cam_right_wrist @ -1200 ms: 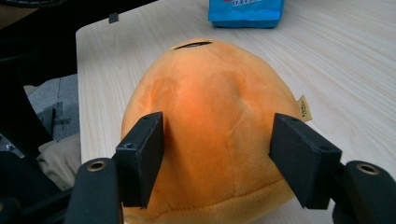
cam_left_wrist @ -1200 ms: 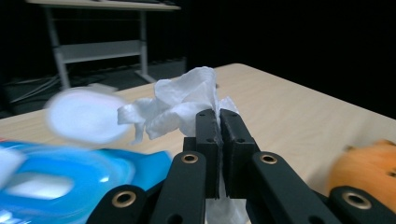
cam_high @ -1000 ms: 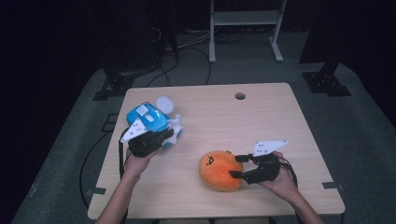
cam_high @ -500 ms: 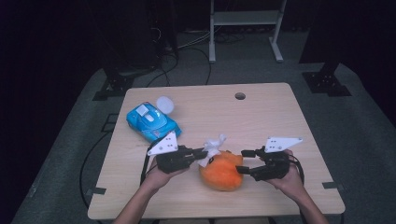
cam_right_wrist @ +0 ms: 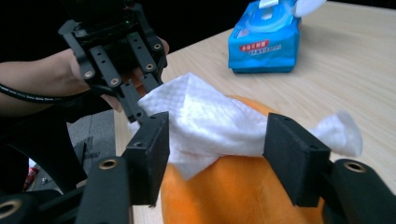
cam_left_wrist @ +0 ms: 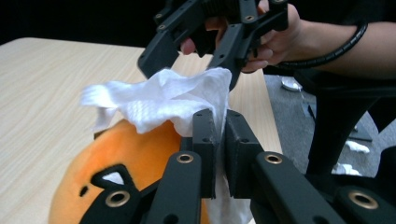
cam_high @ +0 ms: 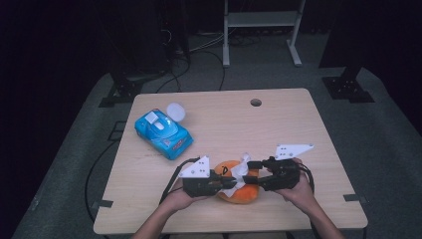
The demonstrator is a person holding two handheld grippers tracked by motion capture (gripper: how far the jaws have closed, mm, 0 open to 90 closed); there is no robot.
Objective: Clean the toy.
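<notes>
A dark room is being shown, with a pale wooden counter [cam_high: 278, 129] standing on grey carpet, a white metal stand behind it and cables trailing across the floor. A small round hole [cam_high: 256, 102] is being seen near the counter's far edge. Toward the far left of the counter a blue pack of wipes [cam_high: 162, 133] is lying with its white lid flipped open.

Near the front edge, an orange plush [cam_high: 242, 191] with a dark face is resting on the counter between the two hands. A white wipe [cam_high: 240, 173] is being draped over the top of the plush, one end sticking up and another trailing down its side.

The left gripper [cam_high: 226, 183] is being held level at the plush's left side. Its jaws are pressed almost together, and a fold of the wipe is being pinched tightly between them, as is being shown plainly in the left gripper view, where the wipe [cam_left_wrist: 173, 100] is spreading out above the jaws and over the plush [cam_left_wrist: 135, 163].

The right gripper [cam_high: 252, 172] is being held level at the plush's right side, pointing toward the left one. Its jaws have just been closing but are still standing wide apart; in the right gripper view the wipe [cam_right_wrist: 210, 121] is lying between them, with neither pad being seen clearly pressing on it. The pack [cam_right_wrist: 266, 39] is being seen beyond it.
</notes>
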